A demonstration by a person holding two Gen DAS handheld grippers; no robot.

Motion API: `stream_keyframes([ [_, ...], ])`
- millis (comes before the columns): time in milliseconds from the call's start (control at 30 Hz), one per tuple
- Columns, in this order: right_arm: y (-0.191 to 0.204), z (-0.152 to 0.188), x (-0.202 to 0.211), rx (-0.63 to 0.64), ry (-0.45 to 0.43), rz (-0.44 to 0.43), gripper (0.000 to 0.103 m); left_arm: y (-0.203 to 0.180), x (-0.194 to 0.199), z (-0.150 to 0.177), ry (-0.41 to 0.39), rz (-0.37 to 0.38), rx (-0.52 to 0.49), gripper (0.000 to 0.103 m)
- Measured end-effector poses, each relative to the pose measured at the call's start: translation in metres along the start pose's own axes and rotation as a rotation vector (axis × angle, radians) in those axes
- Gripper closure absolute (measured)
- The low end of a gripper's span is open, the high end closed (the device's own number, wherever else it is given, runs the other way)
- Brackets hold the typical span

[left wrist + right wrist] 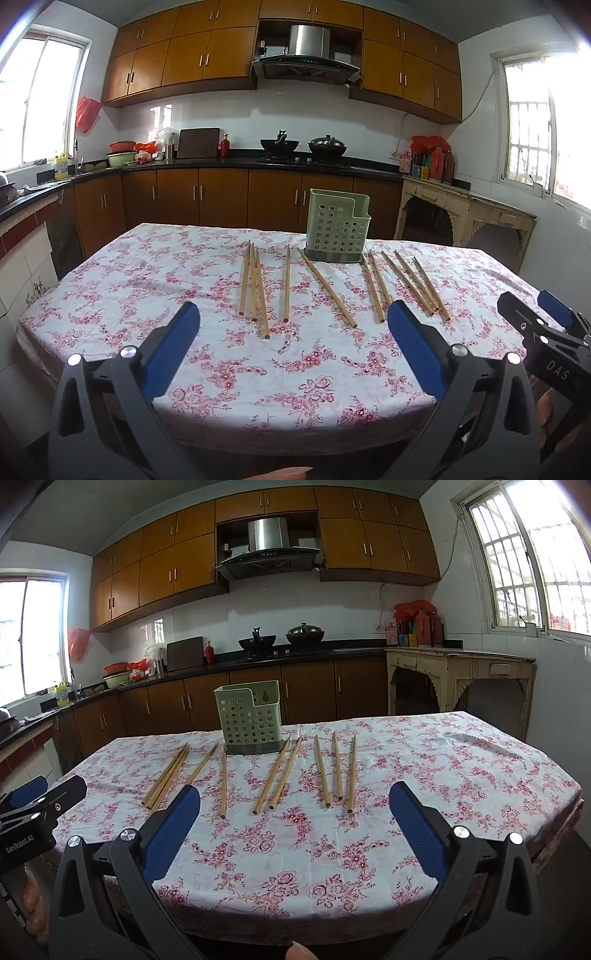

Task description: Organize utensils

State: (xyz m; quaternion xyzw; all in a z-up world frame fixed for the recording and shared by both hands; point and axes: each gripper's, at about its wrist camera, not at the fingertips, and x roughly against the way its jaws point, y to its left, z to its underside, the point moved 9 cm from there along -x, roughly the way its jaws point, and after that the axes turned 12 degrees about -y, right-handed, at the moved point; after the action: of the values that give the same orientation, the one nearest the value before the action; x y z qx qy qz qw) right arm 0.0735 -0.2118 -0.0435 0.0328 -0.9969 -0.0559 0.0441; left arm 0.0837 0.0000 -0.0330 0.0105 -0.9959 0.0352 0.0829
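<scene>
The left tongs (293, 314) are wide apart and hold nothing. The right tongs (294, 794) are wide apart too, and empty. Both hang over the near edge of the table (110, 280), side by side.

The chopsticks (286, 282) lie flat on the flowery cloth, out in front of both tongs. Their long sides point away, toward the green basket (337, 229) that stands upright behind them. The bunch of three (253, 284) and one lone stick lie nearer the left tongs. The other bunch of three (338, 770) lies nearer the right tongs. Each side can probably reach straight ahead for its own sticks.
</scene>
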Motion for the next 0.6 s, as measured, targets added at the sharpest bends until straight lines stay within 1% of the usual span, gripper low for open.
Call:
stream_keyframes([
  [600, -0.0003, 0.0017, 0.0001, -0.002, 0.005, 0.001, 0.002, -0.0004, 0.0003, 0.0005, 0.004, 0.002, -0.001, 0.004],
])
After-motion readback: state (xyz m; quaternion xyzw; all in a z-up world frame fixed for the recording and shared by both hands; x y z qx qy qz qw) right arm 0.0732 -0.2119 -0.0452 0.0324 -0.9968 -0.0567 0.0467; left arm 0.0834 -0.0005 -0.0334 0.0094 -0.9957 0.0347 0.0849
